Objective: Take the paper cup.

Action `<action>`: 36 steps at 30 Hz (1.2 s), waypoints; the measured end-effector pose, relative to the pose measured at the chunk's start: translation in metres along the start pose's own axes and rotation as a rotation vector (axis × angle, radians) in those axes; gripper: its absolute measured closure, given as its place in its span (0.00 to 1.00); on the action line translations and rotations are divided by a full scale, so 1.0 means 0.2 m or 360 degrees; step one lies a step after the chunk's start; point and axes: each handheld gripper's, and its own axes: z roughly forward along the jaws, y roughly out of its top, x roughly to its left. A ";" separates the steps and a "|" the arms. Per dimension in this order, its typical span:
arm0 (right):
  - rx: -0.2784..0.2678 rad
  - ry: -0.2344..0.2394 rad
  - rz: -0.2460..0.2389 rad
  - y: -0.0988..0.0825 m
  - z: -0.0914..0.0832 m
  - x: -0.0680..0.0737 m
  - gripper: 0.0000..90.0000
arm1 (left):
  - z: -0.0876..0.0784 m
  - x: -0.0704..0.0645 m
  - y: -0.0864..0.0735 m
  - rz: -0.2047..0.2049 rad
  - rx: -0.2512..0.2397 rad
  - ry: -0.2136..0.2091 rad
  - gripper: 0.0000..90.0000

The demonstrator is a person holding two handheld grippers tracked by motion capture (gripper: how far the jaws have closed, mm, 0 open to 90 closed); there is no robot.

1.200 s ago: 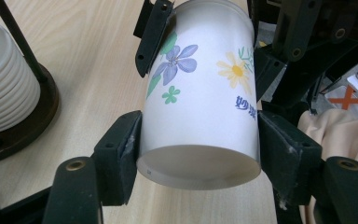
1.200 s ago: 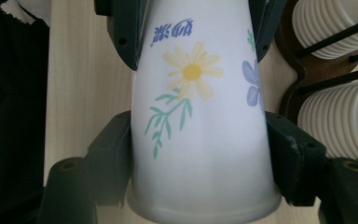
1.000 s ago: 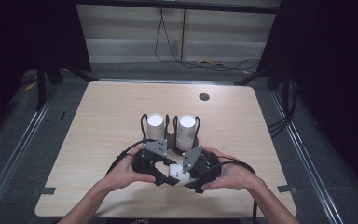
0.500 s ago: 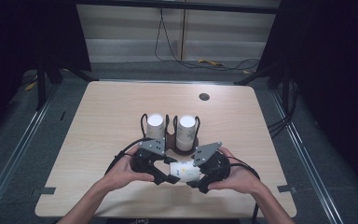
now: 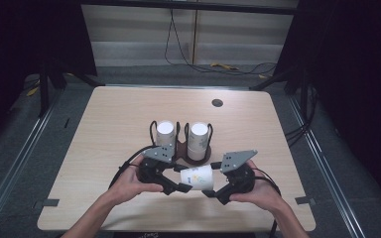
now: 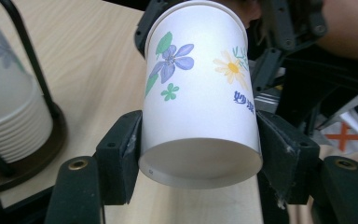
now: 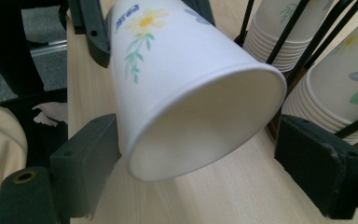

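One paper cup (image 5: 199, 177) is hanging over the bench (image 5: 109, 124), clamped by the left tool (image 5: 178, 187); the right tool (image 5: 209, 192), jaws just opened, is letting go, restacking undone.

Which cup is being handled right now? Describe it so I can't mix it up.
On the table's near edge, in front of the wire rack of stacked cups, a flowered paper cup lies sideways in the left gripper. It is single; the others stand stacked.
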 end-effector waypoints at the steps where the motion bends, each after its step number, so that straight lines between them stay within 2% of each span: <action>1: -0.0009 0.0009 0.0006 0.00 0.00 0.00 0.15 | 0.00 0.00 0.00 0.0000 -0.0005 0.0007 0.40; 9: -0.0122 0.0046 0.0093 -0.03 -0.03 -0.01 0.15 | 0.00 0.00 0.00 -0.0028 -0.0052 -0.0021 0.40; 11: -0.0160 0.0051 0.0115 -0.04 -0.04 -0.02 0.15 | -0.01 0.00 0.00 -0.0048 -0.0084 -0.0037 0.40; 21: -0.0378 0.0116 0.0241 -0.05 -0.07 -0.04 0.15 | -0.03 -0.01 0.01 -0.0039 -0.0166 -0.0042 0.40; 25: -0.0465 0.0124 0.0254 -0.04 -0.09 -0.04 0.15 | -0.04 -0.01 0.01 -0.0034 -0.0193 -0.0041 0.40; 29: -0.0546 0.0102 0.0281 -0.04 -0.10 -0.04 0.15 | -0.04 -0.01 0.01 -0.0023 -0.0212 -0.0029 0.40; 36: -0.0682 0.0118 0.0314 -0.03 -0.10 -0.04 0.15 | -0.05 -0.02 0.02 -0.0005 -0.0257 -0.0011 0.40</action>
